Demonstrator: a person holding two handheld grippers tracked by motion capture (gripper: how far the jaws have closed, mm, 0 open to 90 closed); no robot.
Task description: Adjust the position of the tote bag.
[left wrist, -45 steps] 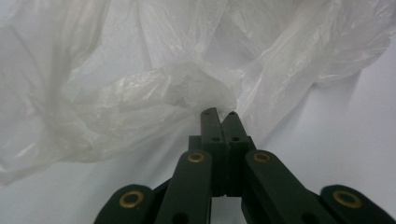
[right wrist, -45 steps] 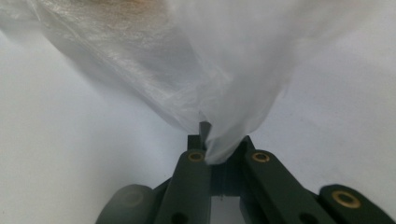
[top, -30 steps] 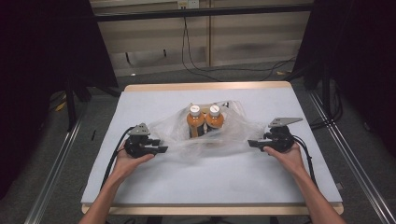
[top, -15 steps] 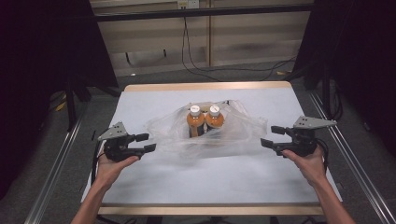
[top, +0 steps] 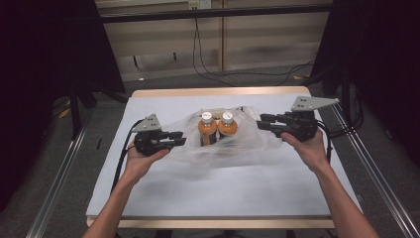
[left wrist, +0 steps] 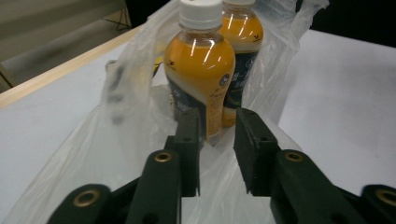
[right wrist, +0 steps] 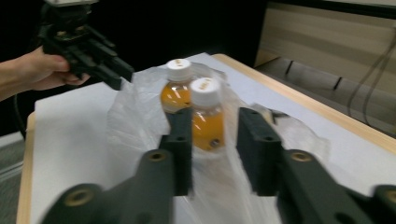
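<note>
Closing, both grippers [top: 179,138] [top: 262,124] have returned to the bag [top: 247,141].

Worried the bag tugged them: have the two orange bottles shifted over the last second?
No. The two orange bottles stand upright in the plastic bag, just as far from the table's far wooden edge as before.

This looks like a lab or test room: a white tabletop [top: 213,188] with a wooden edge, metal rails [top: 59,173] along both sides, black curtains [top: 44,54], and loose cables [top: 208,64] beyond the far edge.
</note>
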